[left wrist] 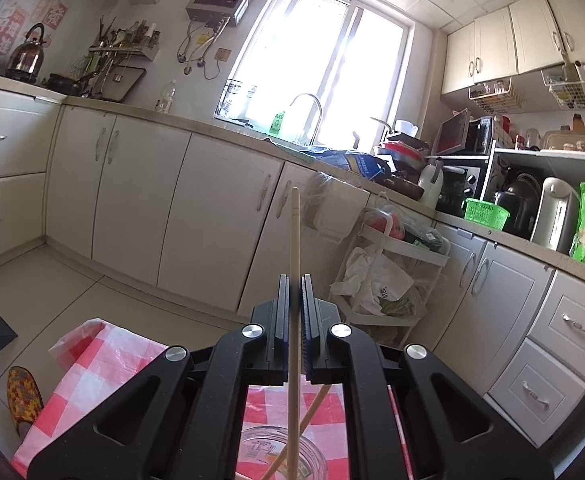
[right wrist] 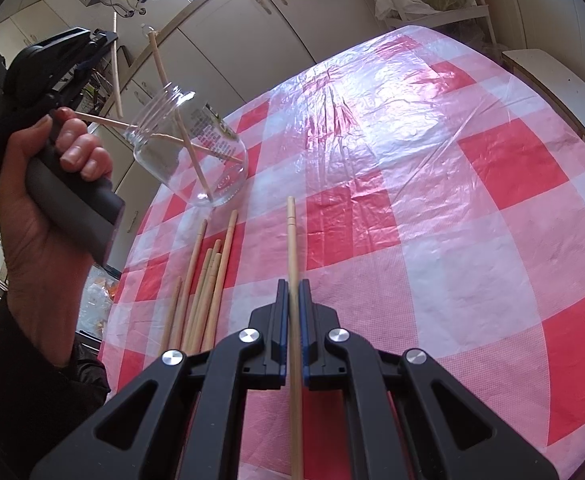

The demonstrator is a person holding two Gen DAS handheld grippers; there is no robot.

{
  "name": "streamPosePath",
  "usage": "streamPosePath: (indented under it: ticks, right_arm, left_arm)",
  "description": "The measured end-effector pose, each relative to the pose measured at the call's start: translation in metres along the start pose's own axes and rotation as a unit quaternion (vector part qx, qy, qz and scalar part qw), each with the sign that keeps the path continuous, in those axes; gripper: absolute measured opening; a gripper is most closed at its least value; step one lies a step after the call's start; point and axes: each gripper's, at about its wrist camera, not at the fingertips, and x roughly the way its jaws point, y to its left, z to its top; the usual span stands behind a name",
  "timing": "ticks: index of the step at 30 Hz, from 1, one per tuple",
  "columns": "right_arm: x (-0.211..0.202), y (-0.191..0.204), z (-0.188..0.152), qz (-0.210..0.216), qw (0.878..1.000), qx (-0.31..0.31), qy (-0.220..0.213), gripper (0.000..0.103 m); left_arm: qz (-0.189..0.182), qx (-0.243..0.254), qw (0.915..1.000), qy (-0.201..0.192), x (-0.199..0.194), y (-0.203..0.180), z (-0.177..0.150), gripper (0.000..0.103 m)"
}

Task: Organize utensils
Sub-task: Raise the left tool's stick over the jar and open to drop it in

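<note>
My left gripper (left wrist: pixel 295 280) is shut on a wooden chopstick (left wrist: pixel 295 240) and holds it upright above a clear glass jar (left wrist: pixel 282 454). The jar (right wrist: pixel 190 148) stands on the red-and-white checked tablecloth (right wrist: pixel 412 200) with two chopsticks (right wrist: pixel 184 140) in it. The left gripper (right wrist: pixel 104 38) shows at the upper left of the right wrist view, with its chopstick (right wrist: pixel 116 64) over the jar's mouth. My right gripper (right wrist: pixel 293 286) is shut on another chopstick (right wrist: pixel 291 240) above the table. Several loose chopsticks (right wrist: pixel 204 280) lie on the cloth left of it.
White kitchen cabinets (left wrist: pixel 172 200) and a cluttered countertop (left wrist: pixel 512 200) run behind the table. A trolley with bags (left wrist: pixel 384 272) stands by the cabinets. A slipper (left wrist: pixel 22 396) lies on the floor. A white bench (right wrist: pixel 560 92) sits at the table's far right.
</note>
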Motion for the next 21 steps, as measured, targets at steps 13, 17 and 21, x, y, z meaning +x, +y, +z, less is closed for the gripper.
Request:
streamPosePath:
  ticks: [13,17,21]
  right_arm:
    - [0.000,-0.001,0.000,0.000,1.000,0.000,0.000,0.006]
    - [0.000,-0.001,0.000,0.000,1.000,-0.001,0.001,0.006]
    - [-0.001,-0.001,0.000,0.000,1.000,0.000,0.001,0.006]
  left_arm:
    - [0.015,0.024,0.9996,-0.006,0.000,0.005,-0.007,0.005]
    - [0.014,0.029,0.9995,-0.001,0.005,0.006,-0.007,0.005]
    - [0.009,0.043,0.9990,0.008,0.002,0.004,-0.013,0.005]
